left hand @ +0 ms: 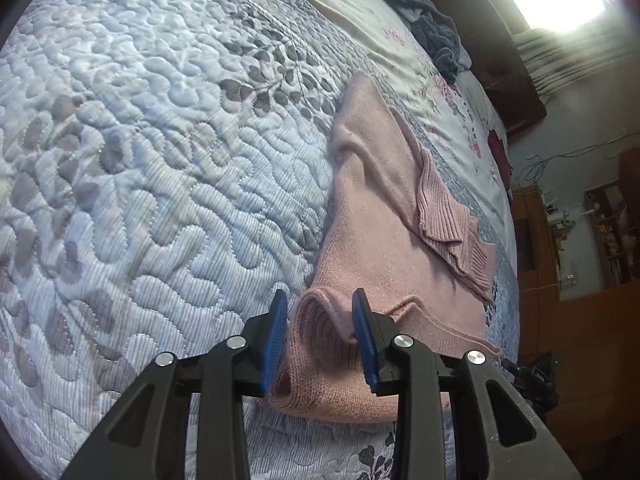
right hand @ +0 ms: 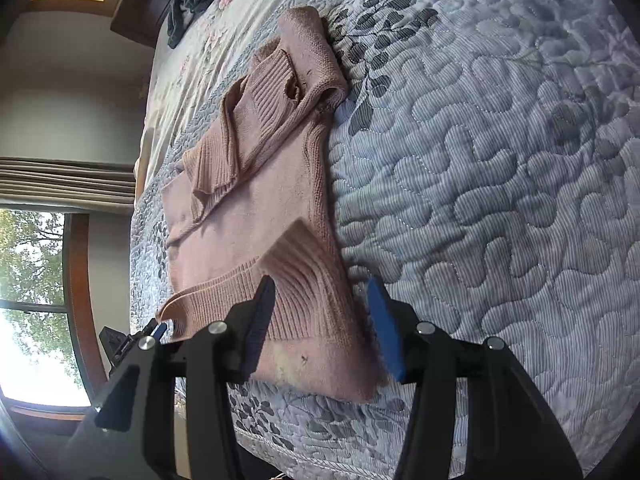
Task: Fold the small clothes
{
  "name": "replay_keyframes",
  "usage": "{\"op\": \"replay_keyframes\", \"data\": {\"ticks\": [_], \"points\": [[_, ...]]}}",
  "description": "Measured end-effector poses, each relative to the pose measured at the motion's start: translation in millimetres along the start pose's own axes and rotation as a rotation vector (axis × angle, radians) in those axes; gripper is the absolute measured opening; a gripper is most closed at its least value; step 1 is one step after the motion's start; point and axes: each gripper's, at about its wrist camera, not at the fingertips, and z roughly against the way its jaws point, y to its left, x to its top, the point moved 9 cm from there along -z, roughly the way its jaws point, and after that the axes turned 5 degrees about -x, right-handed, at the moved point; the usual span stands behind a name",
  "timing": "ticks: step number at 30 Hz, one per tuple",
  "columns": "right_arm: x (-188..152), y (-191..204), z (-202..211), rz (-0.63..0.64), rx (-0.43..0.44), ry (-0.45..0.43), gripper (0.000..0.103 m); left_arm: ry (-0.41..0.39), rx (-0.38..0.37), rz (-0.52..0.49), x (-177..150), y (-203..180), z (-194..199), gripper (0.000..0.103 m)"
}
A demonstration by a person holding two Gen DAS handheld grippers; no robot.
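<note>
Looking down the left wrist view, the left gripper point(left hand: 320, 338) has its blue pads spread apart around a ribbed corner of the one pink sweater point(left hand: 384, 216) — straddling it, not pinching yet, probably lining up a grab. That sweater lies partly folded on the quilted bedspread point(left hand: 160, 160), one dark garment point(left hand: 432, 24) heaped well apart. Right wrist view: right gripper point(right hand: 324, 324) gapes open too, over the sweater's near hem point(right hand: 304, 280) — two grippers, likely for lifting both corners together.

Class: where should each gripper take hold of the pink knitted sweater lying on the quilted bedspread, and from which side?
Grip the pink knitted sweater at its near ribbed corners, coming from the bed's edge; left gripper and right gripper already straddle those raised folds.
</note>
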Motion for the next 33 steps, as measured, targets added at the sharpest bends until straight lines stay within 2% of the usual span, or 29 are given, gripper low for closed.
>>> {"op": "replay_keyframes", "data": {"ticks": [5, 11, 16, 20, 22, 24, 26, 33], "points": [[-6, 11, 9, 0.046, 0.004, -0.018, 0.049, 0.001, 0.076, -0.163, 5, -16, 3, 0.033], [-11, 23, -2, 0.124, -0.066, -0.017, 0.049, 0.092, 0.190, -0.425, -3, -45, -35, 0.040], [-13, 26, -10, 0.179, -0.113, -0.008, 0.050, 0.146, 0.288, -0.520, -4, -45, -67, 0.045], [-13, 28, -17, 0.215, -0.146, -0.002, 0.051, 0.164, 0.315, -0.547, -4, -42, -79, 0.046], [-12, 30, -20, 0.230, -0.157, -0.002, 0.051, 0.163, 0.315, -0.561, -5, -43, -82, 0.042], [-11, 32, -22, 0.248, -0.168, -0.003, 0.051, 0.148, 0.330, -0.585, -8, -45, -82, 0.024], [-9, 35, -25, 0.274, -0.190, -0.008, 0.051, 0.120, 0.343, -0.602, -8, -48, -79, 0.015], [-7, 56, -30, 0.414, -0.236, -0.038, 0.051, 0.017, 0.260, -0.635, -18, -71, -44, 0.010]]}}
